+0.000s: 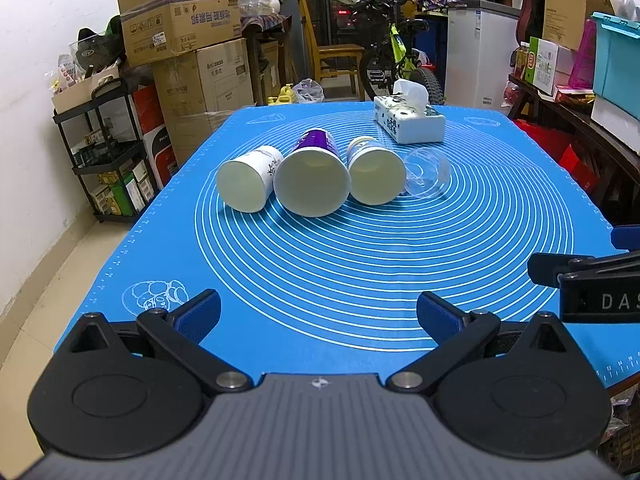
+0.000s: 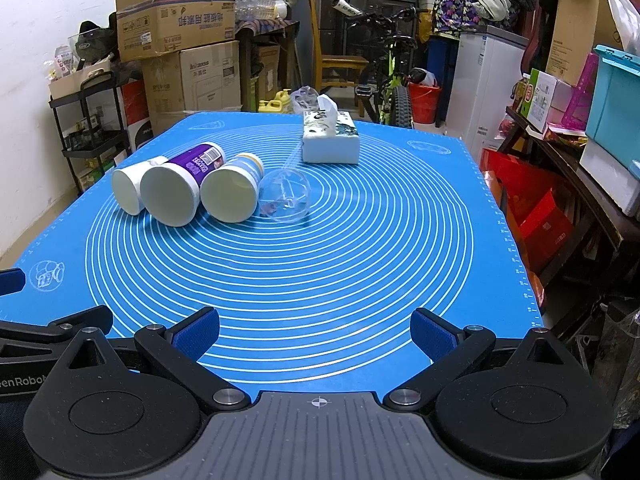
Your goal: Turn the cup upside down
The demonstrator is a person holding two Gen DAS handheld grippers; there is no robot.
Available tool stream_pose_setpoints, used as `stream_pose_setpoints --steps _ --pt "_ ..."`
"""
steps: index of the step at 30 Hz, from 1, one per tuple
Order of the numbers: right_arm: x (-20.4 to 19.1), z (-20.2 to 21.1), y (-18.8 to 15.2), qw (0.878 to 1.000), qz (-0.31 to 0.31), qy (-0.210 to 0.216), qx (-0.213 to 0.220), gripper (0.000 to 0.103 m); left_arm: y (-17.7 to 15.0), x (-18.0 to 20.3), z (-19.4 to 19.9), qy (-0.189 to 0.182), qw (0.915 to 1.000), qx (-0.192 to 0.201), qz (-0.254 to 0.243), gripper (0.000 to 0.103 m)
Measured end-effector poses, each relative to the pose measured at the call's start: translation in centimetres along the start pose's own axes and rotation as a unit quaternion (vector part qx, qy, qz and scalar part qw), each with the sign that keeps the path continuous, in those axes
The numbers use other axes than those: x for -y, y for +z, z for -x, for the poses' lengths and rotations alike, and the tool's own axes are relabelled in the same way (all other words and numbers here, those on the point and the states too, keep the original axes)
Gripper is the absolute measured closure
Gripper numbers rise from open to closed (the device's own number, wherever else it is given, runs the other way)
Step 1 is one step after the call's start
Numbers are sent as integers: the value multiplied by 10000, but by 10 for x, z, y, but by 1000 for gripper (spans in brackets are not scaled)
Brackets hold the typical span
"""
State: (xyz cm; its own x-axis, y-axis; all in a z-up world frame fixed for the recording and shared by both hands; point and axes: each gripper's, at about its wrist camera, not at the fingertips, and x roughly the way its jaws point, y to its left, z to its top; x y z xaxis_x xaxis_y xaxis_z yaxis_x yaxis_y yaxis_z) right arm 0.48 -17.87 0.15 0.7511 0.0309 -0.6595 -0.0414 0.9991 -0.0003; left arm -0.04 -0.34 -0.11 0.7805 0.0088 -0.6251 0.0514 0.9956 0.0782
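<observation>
Several cups lie on their sides in a row on the blue mat [image 1: 360,264], mouths toward me: a white cup [image 1: 246,184], a purple cup [image 1: 312,180], a white-and-blue cup [image 1: 376,172] and a clear plastic cup [image 1: 428,172]. In the right wrist view they show as the white cup [image 2: 128,188], purple cup [image 2: 172,192], white-and-blue cup [image 2: 232,192] and clear cup [image 2: 286,196]. My left gripper [image 1: 318,312] is open and empty, well short of the cups. My right gripper [image 2: 316,332] is open and empty, also near the mat's front edge.
A tissue box [image 1: 408,120] stands on the mat behind the cups, also in the right wrist view [image 2: 330,140]. The right gripper's body [image 1: 592,284] shows at the left view's right edge. Cardboard boxes [image 1: 180,28], a black shelf [image 1: 104,152], a bicycle [image 1: 396,56] and cluttered shelves surround the table.
</observation>
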Motion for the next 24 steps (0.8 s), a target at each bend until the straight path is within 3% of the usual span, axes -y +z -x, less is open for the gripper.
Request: stream_pose_setpoints --steps 24 --pt "-1 -2 -2 10000 -2 -7 -18 2 -2 8 -1 13 10000 -21 -67 0"
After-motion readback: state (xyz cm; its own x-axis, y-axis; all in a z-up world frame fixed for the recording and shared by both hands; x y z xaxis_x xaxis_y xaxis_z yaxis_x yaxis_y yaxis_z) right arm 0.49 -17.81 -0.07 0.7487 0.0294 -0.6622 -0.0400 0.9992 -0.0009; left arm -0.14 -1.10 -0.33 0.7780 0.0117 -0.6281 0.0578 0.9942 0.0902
